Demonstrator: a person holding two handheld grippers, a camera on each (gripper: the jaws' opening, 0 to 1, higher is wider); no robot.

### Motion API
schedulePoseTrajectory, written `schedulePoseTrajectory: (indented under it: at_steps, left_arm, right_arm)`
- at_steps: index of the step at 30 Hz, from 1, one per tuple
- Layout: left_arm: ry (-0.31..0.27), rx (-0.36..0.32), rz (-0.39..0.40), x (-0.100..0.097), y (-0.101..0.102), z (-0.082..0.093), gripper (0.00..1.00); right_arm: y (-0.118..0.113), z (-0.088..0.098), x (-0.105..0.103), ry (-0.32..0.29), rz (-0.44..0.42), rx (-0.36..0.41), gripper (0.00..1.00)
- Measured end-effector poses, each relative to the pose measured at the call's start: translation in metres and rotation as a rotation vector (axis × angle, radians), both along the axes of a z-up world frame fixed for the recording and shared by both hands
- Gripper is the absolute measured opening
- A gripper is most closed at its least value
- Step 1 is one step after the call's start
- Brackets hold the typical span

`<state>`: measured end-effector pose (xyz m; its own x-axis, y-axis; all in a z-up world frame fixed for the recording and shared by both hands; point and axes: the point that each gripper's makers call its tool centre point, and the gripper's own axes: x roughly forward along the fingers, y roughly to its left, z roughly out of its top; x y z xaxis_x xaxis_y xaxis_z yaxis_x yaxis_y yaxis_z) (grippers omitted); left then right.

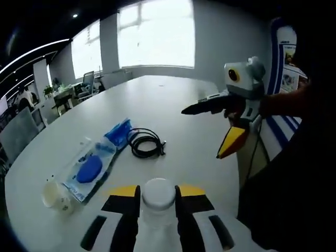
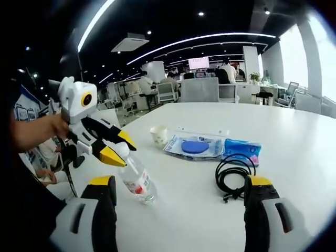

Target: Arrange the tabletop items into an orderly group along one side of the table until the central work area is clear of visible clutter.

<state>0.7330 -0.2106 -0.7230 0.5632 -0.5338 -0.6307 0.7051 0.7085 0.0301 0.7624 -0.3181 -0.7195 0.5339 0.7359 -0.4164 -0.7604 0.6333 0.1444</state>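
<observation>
Between left hand-held gripper [image 1: 157, 210] jaws: bottle [image 1: 158, 202], clamped at cap; right hand-held gripper [image 2: 178, 210] spread wide, cable [image 2: 233, 178] ahead.

Left hand-held gripper [image 1: 157, 210] clamped on something, jaws close; right hand-held gripper [image 2: 178, 210] jaws wide apart, unladen

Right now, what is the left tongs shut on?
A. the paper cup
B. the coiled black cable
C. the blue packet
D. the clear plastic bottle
D: the left tongs clamp the clear plastic bottle at its white cap; the cable lies free on the table.
</observation>
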Motion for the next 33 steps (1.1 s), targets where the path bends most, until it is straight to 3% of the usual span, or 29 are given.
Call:
schedulePoseTrajectory:
  at_steps: [12, 20, 25, 33]
  left_arm:
    - [0.034, 0.013, -0.005, -0.001, -0.001, -0.002, 0.21]
    - [0.061, 0.061, -0.076, -0.002, 0.002, -0.003, 0.2]
    - [0.038, 0.089, -0.073, 0.004, 0.015, 0.009, 0.2]
    - [0.018, 0.063, -0.01, 0.018, 0.058, 0.033, 0.2]
  right_arm:
    - [-0.007, -0.012, 0.0, 0.031, -0.024, -0.011, 0.96]
    - [-0.011, -0.015, -0.001, 0.033, -0.03, -0.018, 0.96]
    - [-0.012, -0.013, 0.002, 0.028, -0.037, -0.017, 0.96]
    - [-0.007, -0.01, 0.006, 0.021, -0.036, -0.012, 0.96]
